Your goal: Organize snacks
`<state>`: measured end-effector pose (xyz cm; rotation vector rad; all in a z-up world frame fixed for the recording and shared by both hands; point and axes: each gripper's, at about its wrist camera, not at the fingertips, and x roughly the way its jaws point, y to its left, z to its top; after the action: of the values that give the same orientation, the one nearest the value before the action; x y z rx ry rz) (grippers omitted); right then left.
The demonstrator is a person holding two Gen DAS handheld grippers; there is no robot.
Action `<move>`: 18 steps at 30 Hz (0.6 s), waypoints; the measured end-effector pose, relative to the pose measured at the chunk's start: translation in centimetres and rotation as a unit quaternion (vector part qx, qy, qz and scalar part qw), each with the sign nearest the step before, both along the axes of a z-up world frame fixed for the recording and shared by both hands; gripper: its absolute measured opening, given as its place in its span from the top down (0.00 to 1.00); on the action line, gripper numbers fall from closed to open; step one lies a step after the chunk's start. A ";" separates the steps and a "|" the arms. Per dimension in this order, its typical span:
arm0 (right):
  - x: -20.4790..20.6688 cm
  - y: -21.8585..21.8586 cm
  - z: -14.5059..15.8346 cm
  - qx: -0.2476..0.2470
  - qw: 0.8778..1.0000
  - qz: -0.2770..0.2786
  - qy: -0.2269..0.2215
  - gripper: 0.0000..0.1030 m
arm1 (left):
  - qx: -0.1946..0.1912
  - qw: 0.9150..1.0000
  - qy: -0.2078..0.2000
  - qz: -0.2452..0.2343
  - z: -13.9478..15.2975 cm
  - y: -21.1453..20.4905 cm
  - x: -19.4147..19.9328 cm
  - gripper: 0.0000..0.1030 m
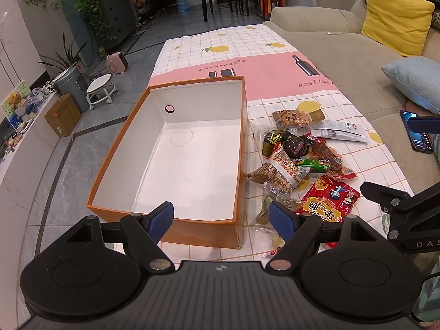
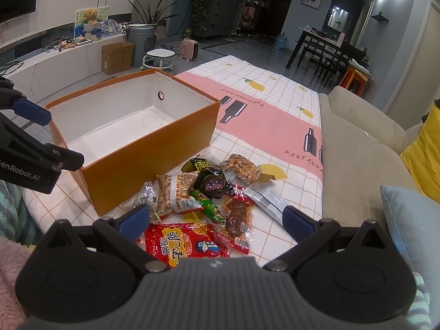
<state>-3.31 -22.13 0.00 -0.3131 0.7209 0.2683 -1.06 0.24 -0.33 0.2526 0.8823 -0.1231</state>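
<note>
Currently catalogued, one working surface: a checked lemon-print tablecloth (image 2: 275, 104) over a low table beside a beige sofa (image 2: 354, 143).

Item 1. Orange box (image 1: 209, 225), white inside, nothing in it; long axis runs away from both cameras. It stands to the left of the snack pile, its right wall just beside the nearest packets.

Item 2. Snack pile (image 2: 209, 192), loose packets overlapping one another. Nearest the right gripper: a red packet (image 2: 181, 243) with yellow lettering, lying flat, long axis roughly across the jaws. Beyond it: a brown meat strip in clear wrap (image 2: 236, 220), a green tube packet (image 2: 210, 206), a peanut packet (image 2: 178, 192), a dark round sweet (image 2: 213, 184), a white sachet (image 2: 264, 198).

Item 3. Right gripper (image 2: 217, 217): jaws spread wide, holding nothing, touching nothing, hovering just short of the red packet and centred on the pile. Judged the nearer tool for a first pick.

Item 4. Left gripper (image 1: 222, 217): jaws likewise wide apart and empty, poised over the box's near right corner; pile lies ahead and to its right.
</note>
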 end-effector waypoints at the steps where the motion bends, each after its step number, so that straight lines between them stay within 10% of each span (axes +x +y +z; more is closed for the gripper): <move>1: 0.0 0.0 -0.1 0.001 1.000 0.000 0.001 0.04 | -0.002 1.000 0.000 -0.002 0.0 -0.1 0.0 0.10; 12: 0.9 -2.0 -1.7 0.046 0.998 -0.014 0.046 0.05 | -0.077 0.994 0.032 -0.068 -0.5 -1.5 0.2 0.25; 18: 1.6 -2.3 -3.8 0.052 0.995 -0.013 0.082 0.28 | -0.089 0.988 0.066 -0.112 -2.5 -3.1 0.7 0.43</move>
<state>-1.67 -24.46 -3.80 -0.1836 0.8686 0.3072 -0.37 -2.84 -2.79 0.1772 0.9672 -0.4289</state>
